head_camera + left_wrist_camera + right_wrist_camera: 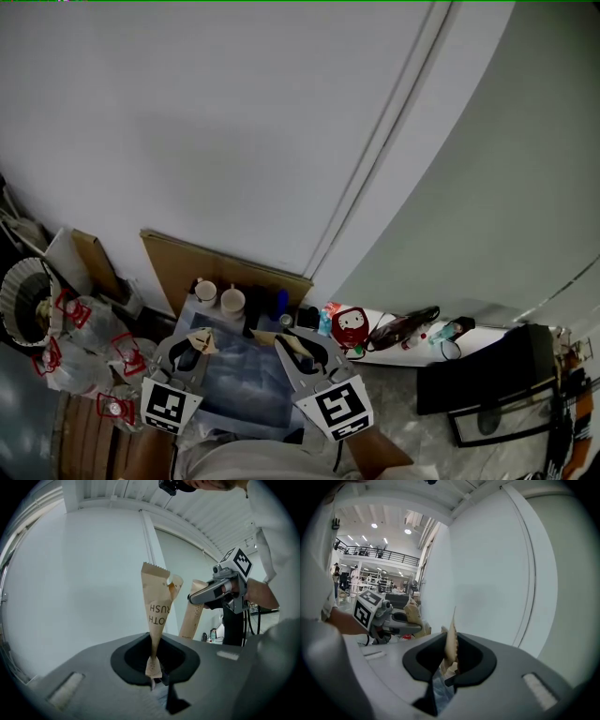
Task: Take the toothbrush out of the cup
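Closest to each lens is that claw's own matte grey shell, with a dark rubbery notch where the jaws meet. Left claw (pixel 157 679) is clenched on the bottom crimp of a kraft-paper toothbrush packet (pixel 157 606), which rises upright from the jaws. It is flat and tapered, with a zigzag-cut top and printed lettering. Right claw (pixel 450 672) pinches a second packet (pixel 451 641) the same way, seen edge-on as a thin blade. Both are out of the cups: a pale glazed mug (pixel 205 292) and its twin (pixel 232 302) stand beyond the claw tips, well apart from them, at the far end of a translucent plastic bin (pixel 272 409).

Each grip catches only a thin paper seam, so a quick swing could probably make a packet pivot, slide free or tear. The two packets ride near each other, and a brush between them might knock one loose.
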Motion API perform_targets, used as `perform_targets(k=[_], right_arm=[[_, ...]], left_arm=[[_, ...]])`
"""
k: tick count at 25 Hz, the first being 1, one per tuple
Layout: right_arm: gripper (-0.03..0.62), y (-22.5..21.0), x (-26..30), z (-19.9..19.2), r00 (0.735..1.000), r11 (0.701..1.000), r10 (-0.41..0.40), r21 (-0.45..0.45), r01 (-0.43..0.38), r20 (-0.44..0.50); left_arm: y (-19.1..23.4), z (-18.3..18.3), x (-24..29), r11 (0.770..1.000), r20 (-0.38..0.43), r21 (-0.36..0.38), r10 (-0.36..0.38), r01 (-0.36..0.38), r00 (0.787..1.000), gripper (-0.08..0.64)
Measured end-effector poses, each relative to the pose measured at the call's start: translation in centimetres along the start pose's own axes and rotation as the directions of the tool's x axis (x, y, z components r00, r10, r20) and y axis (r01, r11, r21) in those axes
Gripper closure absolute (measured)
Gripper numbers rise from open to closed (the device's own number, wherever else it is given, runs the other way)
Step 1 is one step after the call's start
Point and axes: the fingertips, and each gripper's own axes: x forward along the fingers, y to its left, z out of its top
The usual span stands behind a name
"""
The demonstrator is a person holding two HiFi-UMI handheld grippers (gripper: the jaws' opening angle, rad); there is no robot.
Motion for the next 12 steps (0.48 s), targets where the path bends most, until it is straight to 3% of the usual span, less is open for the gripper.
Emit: perform_targets(k=[12], right_arm=[[0.54,0.2,0.17,-0.07,1.0,1.0,0.004,0.003,-0.004,-0.002]], left_arm=[[0.06,0.17,-0.16,1.0,0.003,0.004,-0.001,0.001,1.0,0.532]])
